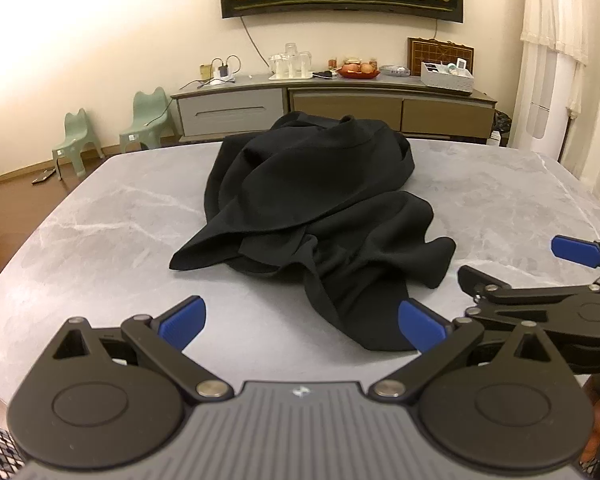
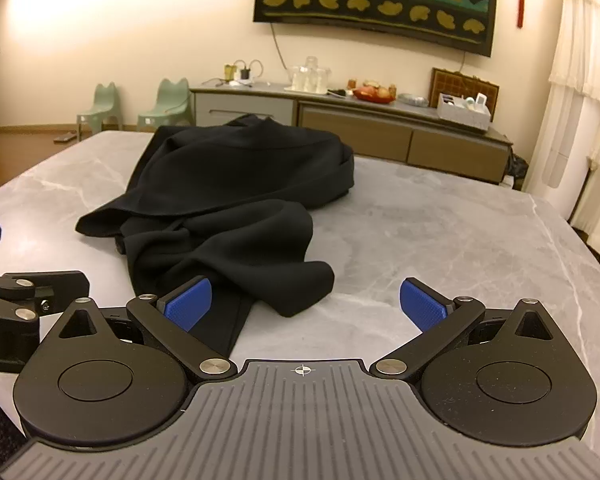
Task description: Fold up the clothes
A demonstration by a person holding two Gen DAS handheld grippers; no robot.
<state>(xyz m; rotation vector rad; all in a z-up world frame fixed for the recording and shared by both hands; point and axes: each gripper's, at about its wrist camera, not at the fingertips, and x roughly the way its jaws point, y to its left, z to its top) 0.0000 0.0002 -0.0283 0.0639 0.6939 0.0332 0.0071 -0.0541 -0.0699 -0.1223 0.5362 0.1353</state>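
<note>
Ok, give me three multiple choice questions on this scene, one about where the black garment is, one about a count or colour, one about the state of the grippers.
1. Where does the crumpled black garment lie?
A. on the grey marble-look table
B. on a chair
C. on the floor

2. How many pale green plastic chairs stand by the wall?
A. one
B. two
C. four

3. How do the left gripper and right gripper stand?
A. both shut on cloth
B. one shut
C. both open, holding nothing

Key: 1 A, the cloth rests heaped on the tabletop. 2 B, two chairs show in both views. 3 C, the blue pads stand wide apart with nothing between them.
</note>
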